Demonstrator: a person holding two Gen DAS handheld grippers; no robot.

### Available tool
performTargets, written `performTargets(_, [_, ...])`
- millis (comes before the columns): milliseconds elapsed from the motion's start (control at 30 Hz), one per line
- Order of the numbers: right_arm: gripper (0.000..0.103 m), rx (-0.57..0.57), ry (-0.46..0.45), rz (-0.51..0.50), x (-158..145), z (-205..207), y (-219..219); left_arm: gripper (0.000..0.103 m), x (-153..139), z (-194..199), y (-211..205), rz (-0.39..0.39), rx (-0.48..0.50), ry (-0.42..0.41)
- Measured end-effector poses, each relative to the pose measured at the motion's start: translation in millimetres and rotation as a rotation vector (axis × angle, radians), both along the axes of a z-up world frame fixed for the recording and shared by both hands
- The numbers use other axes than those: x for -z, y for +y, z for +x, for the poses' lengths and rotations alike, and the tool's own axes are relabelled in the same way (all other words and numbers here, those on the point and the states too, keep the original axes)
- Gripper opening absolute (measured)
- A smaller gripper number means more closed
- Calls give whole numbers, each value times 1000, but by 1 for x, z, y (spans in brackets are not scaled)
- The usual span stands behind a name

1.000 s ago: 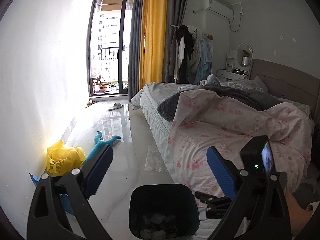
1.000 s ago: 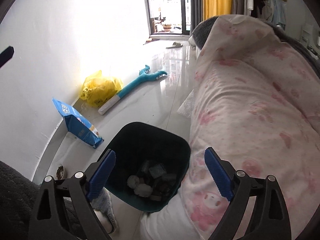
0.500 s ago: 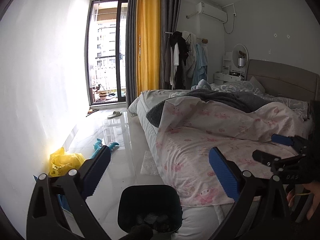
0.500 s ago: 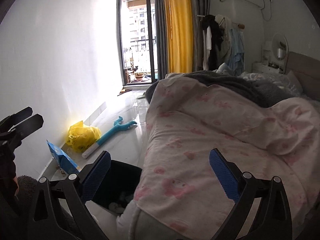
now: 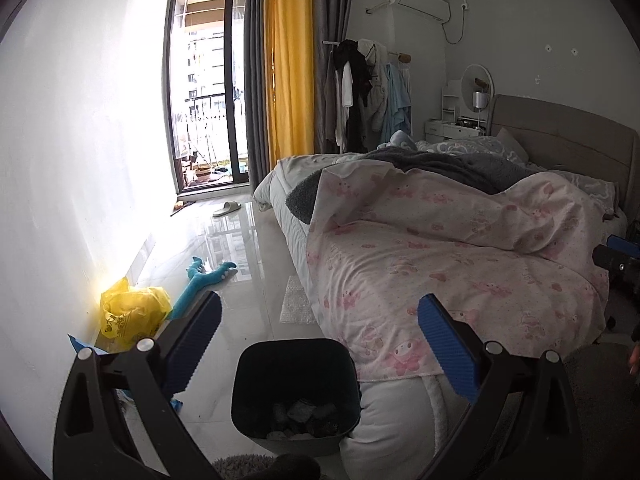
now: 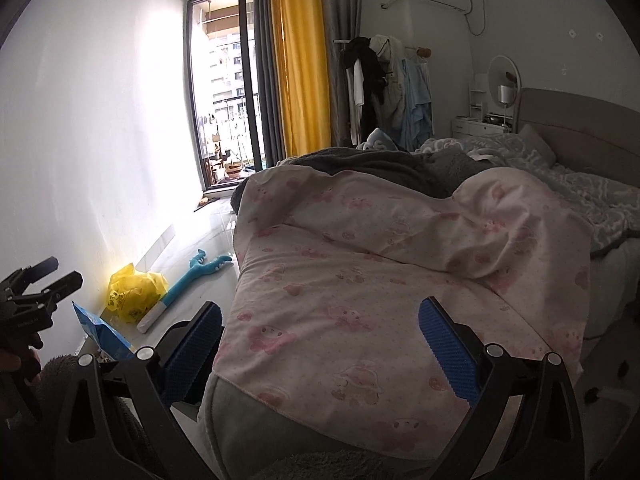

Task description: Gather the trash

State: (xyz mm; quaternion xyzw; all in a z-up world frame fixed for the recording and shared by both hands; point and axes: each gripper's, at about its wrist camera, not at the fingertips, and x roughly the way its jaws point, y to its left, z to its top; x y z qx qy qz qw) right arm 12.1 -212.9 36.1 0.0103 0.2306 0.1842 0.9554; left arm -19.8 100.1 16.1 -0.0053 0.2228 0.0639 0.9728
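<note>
A dark bin (image 5: 296,396) with several crumpled pieces of trash (image 5: 304,420) at its bottom stands on the floor at the foot of the bed. My left gripper (image 5: 320,344) is open and empty, raised above and behind the bin. My right gripper (image 6: 320,344) is open and empty, held over the pink duvet (image 6: 380,280). In the right wrist view only a dark edge of the bin (image 6: 182,330) shows behind the left finger. The right gripper's tip shows at the right edge of the left wrist view (image 5: 618,254).
A yellow plastic bag (image 5: 128,312), a blue packet (image 6: 104,334) and a teal toy (image 5: 204,280) lie along the left wall. A sheet of bubble wrap (image 5: 296,304) lies by the bed. A slipper (image 5: 226,209) sits near the balcony door.
Both grippers have risen and tilted up from the bin. The right gripper swung from over the bin to over the bed. Both stayed open.
</note>
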Motion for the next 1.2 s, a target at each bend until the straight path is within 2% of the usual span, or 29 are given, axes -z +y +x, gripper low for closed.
performTargets(133, [100,-26,8,32,6,-1,-8,100,-2,-4,3,-26,-14,-12])
performTargets(367, [100,-60,-11,12,5,-6,-10,100,2,-6,-8,50,-1,-4])
performTargets(567, [100,-90,-16,2,6,-7,-6,100,2,-5,-7,43,-26,-4])
performTargets(1200, [100,-111,-22,-20,6,-10,2,100,5,-6,-15,72,-12,-4])
